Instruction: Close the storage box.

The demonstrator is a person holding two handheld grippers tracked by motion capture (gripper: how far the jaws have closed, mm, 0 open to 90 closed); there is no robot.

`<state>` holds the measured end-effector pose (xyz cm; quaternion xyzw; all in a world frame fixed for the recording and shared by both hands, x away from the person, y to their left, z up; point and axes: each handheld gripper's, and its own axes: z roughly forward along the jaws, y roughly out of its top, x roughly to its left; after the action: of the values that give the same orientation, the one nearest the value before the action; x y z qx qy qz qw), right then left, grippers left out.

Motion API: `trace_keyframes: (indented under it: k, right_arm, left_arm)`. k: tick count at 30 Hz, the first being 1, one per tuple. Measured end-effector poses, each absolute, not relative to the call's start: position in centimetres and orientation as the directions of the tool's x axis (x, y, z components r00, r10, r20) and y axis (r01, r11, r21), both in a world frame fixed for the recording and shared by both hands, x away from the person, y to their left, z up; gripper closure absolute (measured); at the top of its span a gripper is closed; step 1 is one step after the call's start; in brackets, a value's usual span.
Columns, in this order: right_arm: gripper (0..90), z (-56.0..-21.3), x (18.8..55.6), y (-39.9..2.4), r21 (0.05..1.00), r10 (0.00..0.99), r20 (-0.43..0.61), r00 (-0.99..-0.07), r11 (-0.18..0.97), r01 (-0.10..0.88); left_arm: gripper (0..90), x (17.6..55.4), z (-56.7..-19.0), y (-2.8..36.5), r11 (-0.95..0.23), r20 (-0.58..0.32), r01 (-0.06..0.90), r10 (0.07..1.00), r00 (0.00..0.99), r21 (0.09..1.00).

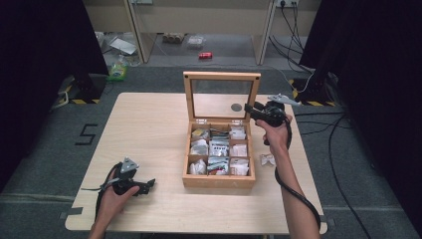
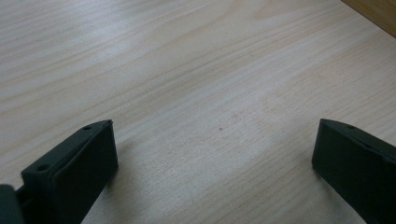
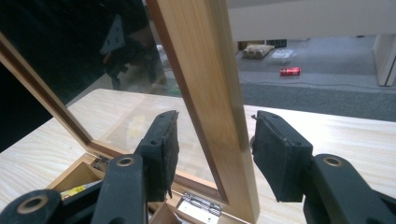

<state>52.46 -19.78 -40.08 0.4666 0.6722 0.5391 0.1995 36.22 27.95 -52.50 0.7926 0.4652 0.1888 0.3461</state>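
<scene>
Right gripper [image 3: 212, 154] sits at the raised lid [image 1: 221, 97] of the wooden box [image 1: 219, 180], jaws straddling the lid's right frame rail [image 3: 210, 93] with a gap on each side; I read it as parted, not yet clamped. From above I see it at the lid's right edge [image 1: 255, 110], wrist lifted off the table [image 1: 149, 129].

Left gripper [image 1: 144, 186] lies low near the table's front left, well apart from the box. Its own camera shows both jaws spread wide over bare wood, holding nothing.

Box position: middle of the table, slightly right. Lid stands about upright on hinges [image 3: 198, 205] at the back wall. Compartments are full of small packets [image 1: 219, 149], tea bags by the look. One loose white packet [image 1: 267, 159] lies on the table just right of the box.

Handling notes (my judgement):
- Lid is a stiff wood frame around a clear pane [image 1: 219, 102], probably glass. Grip the wood rail only, keep pads off the pane.
- Hinges are small, so the lid should swing freely and could drop shut if released early.
- Box looks light enough to slide if the lid is pushed sideways.
- Packets are soft, light and crushable; pinch gently at an edge.
</scene>
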Motion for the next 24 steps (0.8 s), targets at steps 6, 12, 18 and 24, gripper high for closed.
trace_keyframes:
  k: [6, 12, 18, 24]
  right_arm:
    - [47.7, -39.5, 52.4, -19.5, 0.912, 0.835, 0.199, -0.514, 0.034, 0.408]
    - [57.1, -38.3, 53.4, -17.3, 0.929, 0.822, 0.135, -0.554, 0.089, 0.359]
    - [51.7, -37.7, 54.0, -18.1, 0.918, 0.856, 0.187, -0.483, 0.022, 0.396]
    - [45.9, -39.4, 54.9, -19.4, 0.9, 0.888, 0.195, -0.416, 0.006, 0.435]
  left_arm:
    - [0.0, 36.2, -52.5, 28.0, -0.329, -0.022, 0.607, 0.868, 0.497, 0.724]
    - [0.0, 36.2, -52.5, 28.0, -0.328, -0.023, 0.607, 0.868, 0.497, 0.724]
    - [0.0, 36.2, -52.5, 28.0, -0.33, -0.022, 0.607, 0.867, 0.497, 0.724]
    - [0.0, 36.2, -52.5, 28.0, -0.329, -0.022, 0.606, 0.868, 0.497, 0.724]
